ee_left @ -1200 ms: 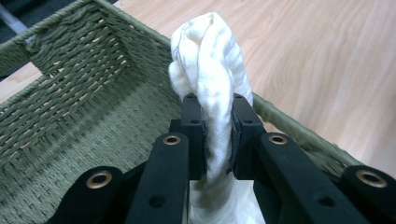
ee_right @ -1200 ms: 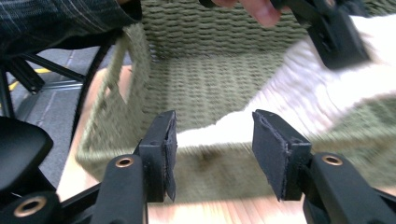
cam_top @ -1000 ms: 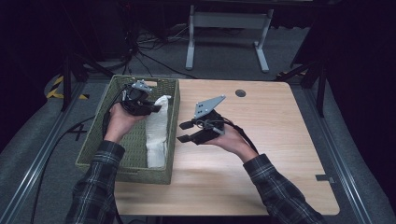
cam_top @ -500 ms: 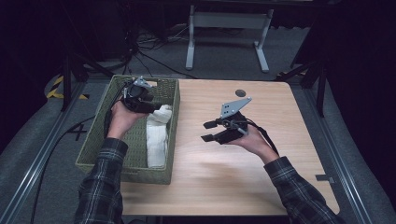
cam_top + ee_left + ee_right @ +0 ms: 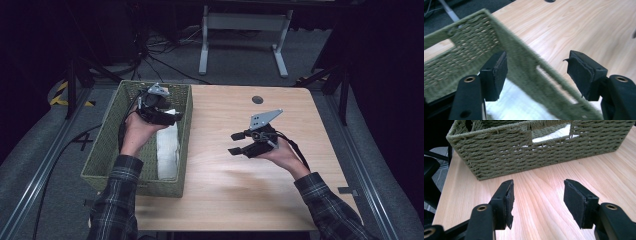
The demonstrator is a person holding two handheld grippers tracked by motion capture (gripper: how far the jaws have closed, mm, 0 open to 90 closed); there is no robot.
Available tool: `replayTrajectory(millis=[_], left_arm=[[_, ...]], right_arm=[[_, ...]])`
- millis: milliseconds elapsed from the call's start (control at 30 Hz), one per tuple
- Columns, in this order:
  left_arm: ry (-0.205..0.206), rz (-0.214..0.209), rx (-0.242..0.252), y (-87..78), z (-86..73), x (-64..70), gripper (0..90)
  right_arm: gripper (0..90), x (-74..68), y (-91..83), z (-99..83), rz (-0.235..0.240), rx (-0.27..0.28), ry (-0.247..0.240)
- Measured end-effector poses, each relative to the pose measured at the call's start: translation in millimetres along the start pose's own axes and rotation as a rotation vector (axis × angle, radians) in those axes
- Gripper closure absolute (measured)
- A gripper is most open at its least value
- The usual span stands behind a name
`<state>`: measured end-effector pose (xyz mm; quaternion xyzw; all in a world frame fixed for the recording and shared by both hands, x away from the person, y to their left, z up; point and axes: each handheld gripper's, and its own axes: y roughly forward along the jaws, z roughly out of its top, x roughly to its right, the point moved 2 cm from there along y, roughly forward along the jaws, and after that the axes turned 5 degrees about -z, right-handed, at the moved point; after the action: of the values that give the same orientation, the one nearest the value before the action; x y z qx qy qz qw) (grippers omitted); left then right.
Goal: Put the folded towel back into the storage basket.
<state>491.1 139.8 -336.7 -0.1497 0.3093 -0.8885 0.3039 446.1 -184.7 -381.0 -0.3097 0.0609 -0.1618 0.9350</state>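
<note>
Woven green basket (image 5: pixel 107 150) at desk (image 5: pixel 225 200) 9 o'clock; white cloth (image 5: pixel 167 150) inside, partly hidden. Left gripper (image 5: pixel 536 72) jaws open astride basket wall. Right gripper (image 5: pixel 239 142) jaws open, empty.

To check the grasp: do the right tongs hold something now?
No, the right tongs stand open and empty above the bare table, facing the basket.

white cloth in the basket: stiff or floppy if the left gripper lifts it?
The white cloth is probably floppy: it lies folded and slumped against the woven basket wall. It looks light and soft, so it would likely drape and sag. The left gripper has open fingers over the rim.
</note>
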Motion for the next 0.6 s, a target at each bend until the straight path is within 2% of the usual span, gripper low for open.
replayTrajectory(millis=[100, 200, 233, 533, 567, 600], left_arm=[[-0.007, -0.021, 0.017, 3.2, 2.9, 14.6, 31.7], [0.010, -0.045, 0.017, 6.8, 6.3, 30.0, 29.9], [0.008, -0.052, 0.032, 9.5, 7.1, 36.9, 29.1], [0.033, -0.086, 0.033, 26.6, 11.1, 79.5, 24.8], [0.033, -0.086, 0.033, 26.6, 11.1, 79.5, 24.2], [0.035, -0.100, 0.038, 32.1, 11.3, 87.3, 23.9]], right_arm=[[41.5, 1.3, -3.9, -3.9, -0.006, -0.002, 0.001], [40.9, 2.7, -9.6, -9.6, -0.014, -0.002, -0.002], [40.5, 2.7, -11.4, -11.4, -0.014, -0.001, 0.001], [36.9, 12.1, -26.0, -27.8, -0.046, -0.015, 0.007], [36.5, 13.0, -27.4, -29.6, -0.052, -0.013, 0.008], [36.3, 13.8, -29.3, -32.0, -0.054, -0.012, 0.017]])
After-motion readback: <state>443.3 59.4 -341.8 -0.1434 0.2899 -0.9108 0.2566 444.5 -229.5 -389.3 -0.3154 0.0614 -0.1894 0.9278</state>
